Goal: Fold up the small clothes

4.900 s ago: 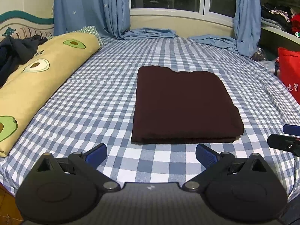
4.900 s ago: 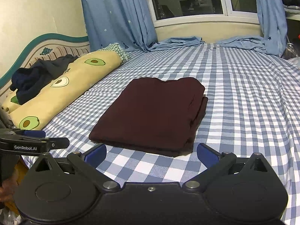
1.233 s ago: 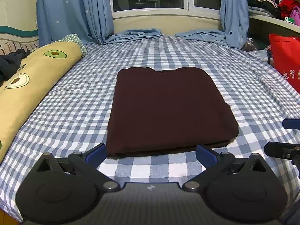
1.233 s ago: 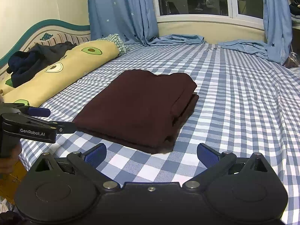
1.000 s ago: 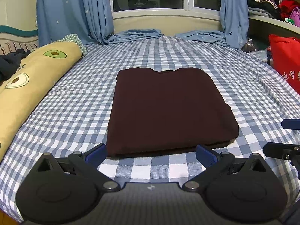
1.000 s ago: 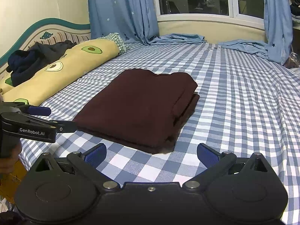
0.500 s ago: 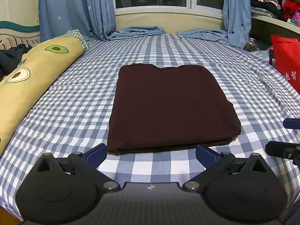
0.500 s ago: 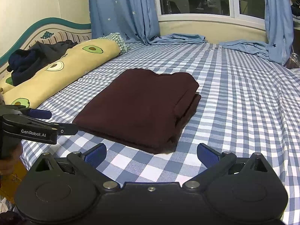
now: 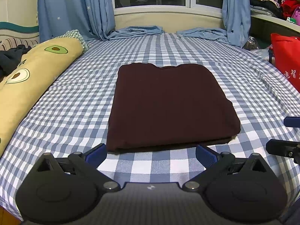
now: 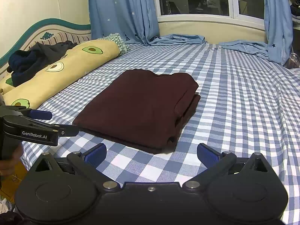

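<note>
A dark maroon garment (image 9: 168, 103) lies folded into a flat rectangle on the blue-and-white checked bed sheet (image 9: 75, 112). In the right wrist view the same garment (image 10: 142, 105) shows its stacked layers along the right edge. My left gripper (image 9: 151, 154) hovers just short of the garment's near edge, open, with nothing between its blue pads. My right gripper (image 10: 151, 154) sits off the garment's near right corner, also open and empty. The left gripper (image 10: 41, 123) also shows at the left of the right wrist view, held by a hand.
A long yellow avocado-print pillow (image 9: 33, 75) runs along the left side, with dark clothes (image 10: 33, 60) piled on it. Blue curtains (image 9: 75, 9) and loose blue fabric (image 9: 136, 31) lie by the window. A red bag (image 9: 286, 61) stands at the right.
Both grippers have drifted slightly nearer the folded garment since the oldest frames. The garment has not moved, and both grippers stay open.
</note>
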### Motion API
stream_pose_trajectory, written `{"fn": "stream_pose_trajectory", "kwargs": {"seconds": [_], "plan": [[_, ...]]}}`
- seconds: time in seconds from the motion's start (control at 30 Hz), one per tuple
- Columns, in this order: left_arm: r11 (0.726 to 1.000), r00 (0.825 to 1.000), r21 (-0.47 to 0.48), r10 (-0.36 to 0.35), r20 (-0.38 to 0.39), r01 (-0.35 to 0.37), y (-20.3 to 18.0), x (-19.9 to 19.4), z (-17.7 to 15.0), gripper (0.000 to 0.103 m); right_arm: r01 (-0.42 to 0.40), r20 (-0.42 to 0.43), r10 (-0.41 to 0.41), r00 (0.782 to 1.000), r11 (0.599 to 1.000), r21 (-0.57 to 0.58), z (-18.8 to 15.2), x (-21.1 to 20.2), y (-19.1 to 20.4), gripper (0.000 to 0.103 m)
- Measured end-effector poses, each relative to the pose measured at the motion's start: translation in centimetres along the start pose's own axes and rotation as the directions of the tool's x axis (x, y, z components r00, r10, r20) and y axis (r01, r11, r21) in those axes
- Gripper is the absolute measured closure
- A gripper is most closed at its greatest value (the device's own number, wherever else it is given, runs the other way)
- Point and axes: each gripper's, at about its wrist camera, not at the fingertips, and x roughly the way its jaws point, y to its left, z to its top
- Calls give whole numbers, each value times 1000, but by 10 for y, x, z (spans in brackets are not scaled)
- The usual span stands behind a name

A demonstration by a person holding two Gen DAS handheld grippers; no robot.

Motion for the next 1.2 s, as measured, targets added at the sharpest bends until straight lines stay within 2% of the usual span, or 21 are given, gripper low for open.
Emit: {"fn": "stream_pose_trajectory", "kwargs": {"seconds": [0.5, 1.1, 1.2], "plan": [[1000, 1000, 6, 8, 9, -8, -1, -3, 1, 1, -1, 6, 1, 1000, 1000, -3, 0, -7, 0, 1], [1000, 1000, -7, -26, -10, 26, -1, -3, 1, 1, -2, 7, 3, 1000, 1000, -15, 2, -11, 3, 1], [1000, 1000, -13, -17, 11, 17, 0, -6, -1, 1, -3, 6, 3, 1000, 1000, -15, 2, -11, 4, 1]]}}
